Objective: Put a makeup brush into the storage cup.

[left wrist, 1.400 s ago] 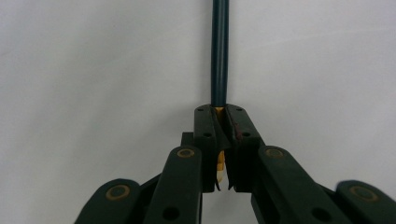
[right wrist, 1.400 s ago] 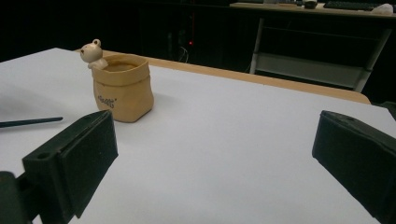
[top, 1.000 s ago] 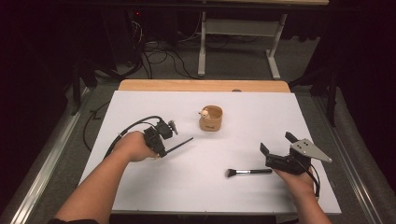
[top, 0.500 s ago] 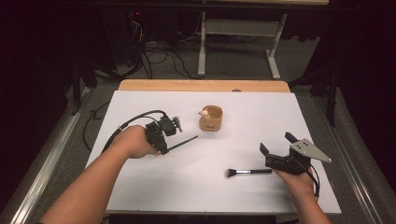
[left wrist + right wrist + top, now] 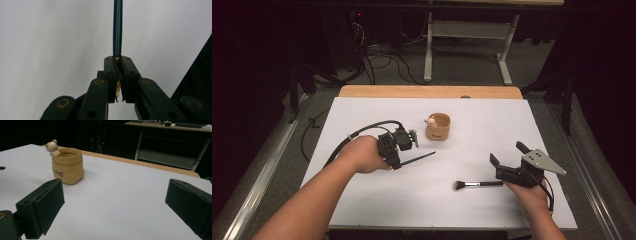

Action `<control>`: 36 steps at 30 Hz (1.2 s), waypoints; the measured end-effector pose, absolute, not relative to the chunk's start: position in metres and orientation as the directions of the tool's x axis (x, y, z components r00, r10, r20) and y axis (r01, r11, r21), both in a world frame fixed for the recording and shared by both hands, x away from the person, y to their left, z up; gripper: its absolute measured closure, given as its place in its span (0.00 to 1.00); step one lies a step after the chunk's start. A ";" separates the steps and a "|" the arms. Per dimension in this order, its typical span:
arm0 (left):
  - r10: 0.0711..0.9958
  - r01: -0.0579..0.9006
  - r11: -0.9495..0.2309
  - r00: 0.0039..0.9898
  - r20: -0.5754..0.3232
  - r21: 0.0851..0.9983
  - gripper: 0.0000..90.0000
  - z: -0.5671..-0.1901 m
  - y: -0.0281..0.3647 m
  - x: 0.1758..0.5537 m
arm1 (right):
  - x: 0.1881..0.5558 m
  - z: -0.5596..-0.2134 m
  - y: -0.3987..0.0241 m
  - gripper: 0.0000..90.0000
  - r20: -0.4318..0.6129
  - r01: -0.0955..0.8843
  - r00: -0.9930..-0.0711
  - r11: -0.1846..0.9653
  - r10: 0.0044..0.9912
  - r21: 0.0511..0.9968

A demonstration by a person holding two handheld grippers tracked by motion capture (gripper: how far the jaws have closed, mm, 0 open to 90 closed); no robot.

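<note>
1. High view: change is seen mainly on the left side. The left tool (image 5: 404, 150), clenched on a thin dark stick (image 5: 418, 158), has been lifted and carried toward the pot (image 5: 438, 127) compared with a second ago, when it sat lower and nearer the surface's (image 5: 362, 200) front left. The stick now juts out to the right with its tip short of the pot and apart from it. This is judged to mean the stick is on its way to the pot and has not yet been put in. The right tool (image 5: 508, 159) has stayed where it was, jaws spread, just beside the handle end of a brush (image 5: 478, 184) that lies flat on the surface. Whether the brush handle is touched by that tool is hard to tell, since the tool's body overlaps its end. What the stick is cannot be made out here.

2. Left gripper view: the left tool (image 5: 118, 65) is shown shut on the stick (image 5: 118, 27), which runs straight up out of the frame, so its far end is cut off. A small yellow part shows between the jaws; its nature is unclear. Bare white surface lies behind.

3. Right gripper view: the right tool (image 5: 115, 202) is released, its jaws wide apart with nothing between them. The pot (image 5: 67, 166) stands upright beyond, a small bear figure on its rim; its inside is hidden from this low angle.
</note>
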State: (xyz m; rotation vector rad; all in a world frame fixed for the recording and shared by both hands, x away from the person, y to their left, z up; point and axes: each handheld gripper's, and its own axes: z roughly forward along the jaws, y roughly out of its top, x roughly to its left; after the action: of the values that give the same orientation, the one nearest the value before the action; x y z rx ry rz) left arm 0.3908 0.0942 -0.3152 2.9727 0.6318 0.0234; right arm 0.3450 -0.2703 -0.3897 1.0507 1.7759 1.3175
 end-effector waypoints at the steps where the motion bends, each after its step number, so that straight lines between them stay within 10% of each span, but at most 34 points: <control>1: 0.406 0.405 -0.909 0.914 -0.006 0.103 0.93 -0.315 0.094 0.391 | 0.345 -0.390 -0.270 0.05 -0.055 0.206 -0.443 0.162 0.895 0.965; 26: 0.386 0.385 -0.917 0.923 -0.015 0.101 0.93 -0.319 0.085 0.391 | 0.367 -0.346 -0.242 0.13 -0.262 0.121 -0.426 0.341 0.866 0.932; 36: 0.397 0.397 -0.912 0.918 -0.022 0.107 0.93 -0.324 0.089 0.393 | 0.375 -0.389 -0.239 0.13 -0.292 0.201 -0.427 0.405 0.856 0.892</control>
State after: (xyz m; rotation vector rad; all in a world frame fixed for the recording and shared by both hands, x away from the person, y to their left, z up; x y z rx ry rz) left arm 0.3932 0.0892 -0.3245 2.9691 0.6161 -0.0003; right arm 0.3750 -0.2393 -0.3887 0.9070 1.8685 1.0427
